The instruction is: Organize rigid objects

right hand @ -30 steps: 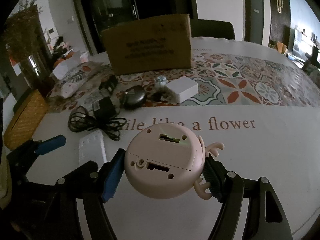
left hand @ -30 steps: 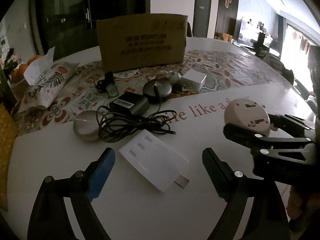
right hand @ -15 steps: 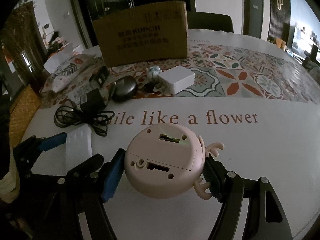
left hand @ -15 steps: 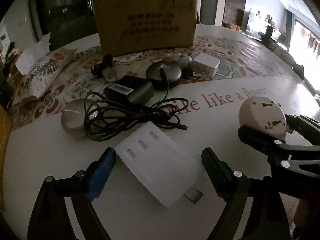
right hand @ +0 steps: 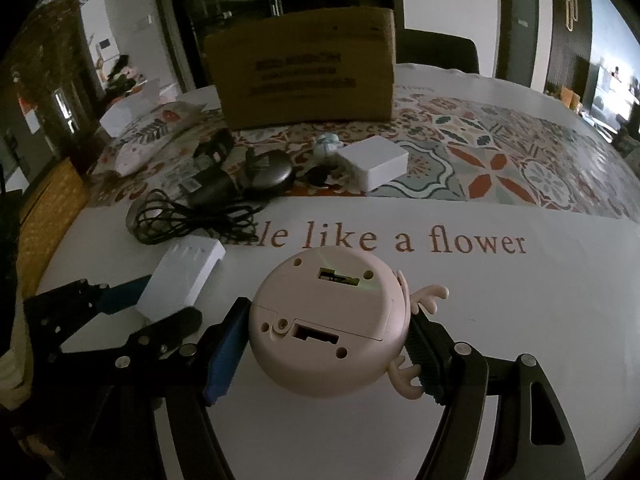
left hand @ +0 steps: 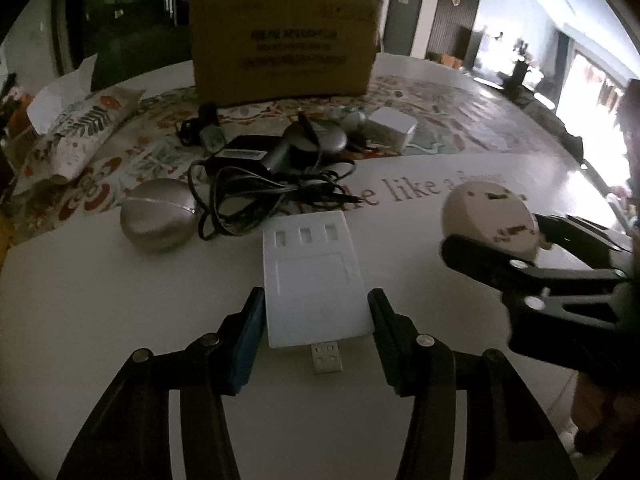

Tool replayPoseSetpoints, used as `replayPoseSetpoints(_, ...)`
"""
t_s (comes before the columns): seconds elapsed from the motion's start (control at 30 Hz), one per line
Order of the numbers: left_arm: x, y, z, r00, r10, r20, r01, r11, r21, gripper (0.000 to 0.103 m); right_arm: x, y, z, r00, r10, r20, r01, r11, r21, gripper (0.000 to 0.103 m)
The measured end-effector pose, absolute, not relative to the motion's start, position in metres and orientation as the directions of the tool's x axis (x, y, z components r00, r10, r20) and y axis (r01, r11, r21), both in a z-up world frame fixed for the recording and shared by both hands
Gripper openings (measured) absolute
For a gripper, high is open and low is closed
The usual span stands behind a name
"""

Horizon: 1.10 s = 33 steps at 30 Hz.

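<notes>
A flat white USB charger lies on the white table, its plug toward me. My left gripper has its jaws around the charger's near end, touching or nearly touching its sides; it also shows in the right wrist view, with the charger between its fingers. My right gripper is shut on a round pink clock with antlers, held above the table; the clock shows at the right of the left wrist view.
A cardboard box stands at the back. In front of it lie a black adapter with tangled cable, a black round case, a silver oval object, a white cube and a floral pouch.
My left gripper moved forward over the white charger and its jaws closed in around it. My right gripper kept hold of the pink clock, shifting slightly.
</notes>
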<state>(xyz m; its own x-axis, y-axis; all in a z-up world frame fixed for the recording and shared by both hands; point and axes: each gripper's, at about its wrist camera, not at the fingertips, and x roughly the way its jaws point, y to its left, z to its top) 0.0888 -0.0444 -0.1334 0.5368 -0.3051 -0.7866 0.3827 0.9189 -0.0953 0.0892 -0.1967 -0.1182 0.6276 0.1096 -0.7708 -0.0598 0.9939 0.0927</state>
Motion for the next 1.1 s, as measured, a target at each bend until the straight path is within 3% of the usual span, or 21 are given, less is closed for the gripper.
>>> replayPoseSetpoints(1.1,0.083,-0.041,-0.064,0.743,-0.318,-0.589,0.378,0.926,-0.022,0.048,0.084,-0.198,-0.073,0.736,0.105,-0.669,-0.049,0.993,0.103,0.074)
